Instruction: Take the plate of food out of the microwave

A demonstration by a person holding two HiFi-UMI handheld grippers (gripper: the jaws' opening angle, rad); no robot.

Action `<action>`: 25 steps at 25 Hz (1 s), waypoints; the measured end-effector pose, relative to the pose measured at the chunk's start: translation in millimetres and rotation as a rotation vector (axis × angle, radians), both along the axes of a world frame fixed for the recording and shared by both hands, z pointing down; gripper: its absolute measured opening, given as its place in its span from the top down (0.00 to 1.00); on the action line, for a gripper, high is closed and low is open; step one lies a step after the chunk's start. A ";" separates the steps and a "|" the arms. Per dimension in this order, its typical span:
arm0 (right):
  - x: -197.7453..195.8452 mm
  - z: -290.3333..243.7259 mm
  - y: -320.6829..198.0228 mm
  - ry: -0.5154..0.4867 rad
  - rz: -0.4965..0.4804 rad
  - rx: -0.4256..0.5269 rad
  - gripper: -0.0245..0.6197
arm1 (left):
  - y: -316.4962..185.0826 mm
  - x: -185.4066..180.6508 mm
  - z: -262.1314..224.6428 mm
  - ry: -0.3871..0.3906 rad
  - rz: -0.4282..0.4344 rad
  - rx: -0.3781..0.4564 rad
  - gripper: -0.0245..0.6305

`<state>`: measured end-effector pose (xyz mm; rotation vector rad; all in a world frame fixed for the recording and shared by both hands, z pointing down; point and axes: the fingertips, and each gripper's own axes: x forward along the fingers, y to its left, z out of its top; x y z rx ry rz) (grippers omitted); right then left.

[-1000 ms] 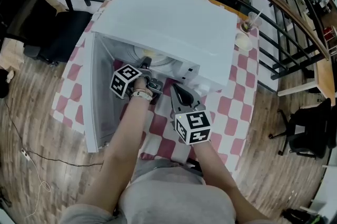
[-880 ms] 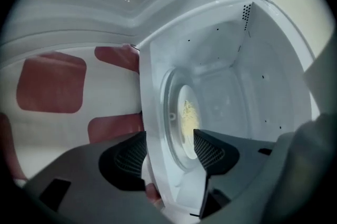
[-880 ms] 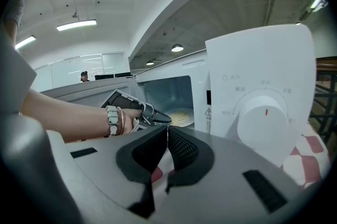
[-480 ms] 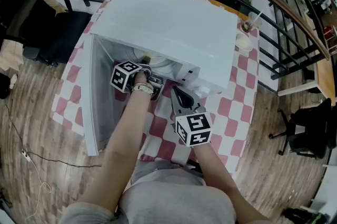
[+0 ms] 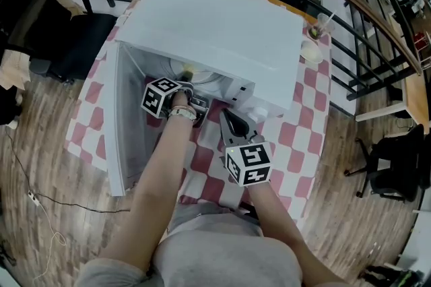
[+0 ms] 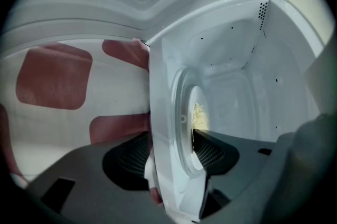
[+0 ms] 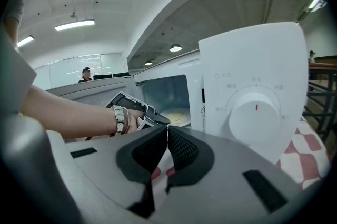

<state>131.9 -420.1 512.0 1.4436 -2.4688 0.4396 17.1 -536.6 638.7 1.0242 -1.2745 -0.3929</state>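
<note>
Since a second ago the left gripper [image 6: 171, 139] has nudged slightly deeper toward the cavity mouth, and its jaws have just been opening. The right gripper [image 7: 167, 127] has not shifted.

The white round plate [image 6: 192, 112] with a small yellow heap of food [image 6: 199, 115] sits inside the white boxy microwave [image 5: 215, 29], on the cavity floor near the front. The left claw is rolled on its side with its jaws wide apart. One pad is over the plate's face just beside the food. The other is lower, outside the microwave's front sill. The plate rim lies between the pads, which don't look pressed, so nothing is held yet.

The pale microwave door [image 5: 128, 124] is swung open to the left. The red-and-white checked tablecloth [image 5: 296, 137] is under the microwave. The right claw is closed on nothing and hangs outside, near the round white dial [image 7: 254, 115].

Risks, as I judge them:
- The sill sits in the gap too, so closing here could clamp the sill or only nip the rim edge.
- A one-sided rim grip lets the plate tip and dump the food.
- The plate could snag on the sill while coming out.
- The right gripper is giving no support.
</note>
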 end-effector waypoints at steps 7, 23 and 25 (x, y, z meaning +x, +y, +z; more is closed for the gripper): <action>-3.9 -4.5 5.7 0.002 -0.012 0.008 0.92 | 8.4 0.7 -4.9 0.006 0.012 0.007 0.63; -2.4 -11.0 15.5 0.020 -0.038 0.021 0.92 | 17.5 -0.9 -16.3 0.019 0.017 0.034 0.78; -1.5 -11.2 16.3 0.022 -0.037 0.022 0.92 | 19.0 -1.9 -17.3 0.022 0.013 0.046 0.78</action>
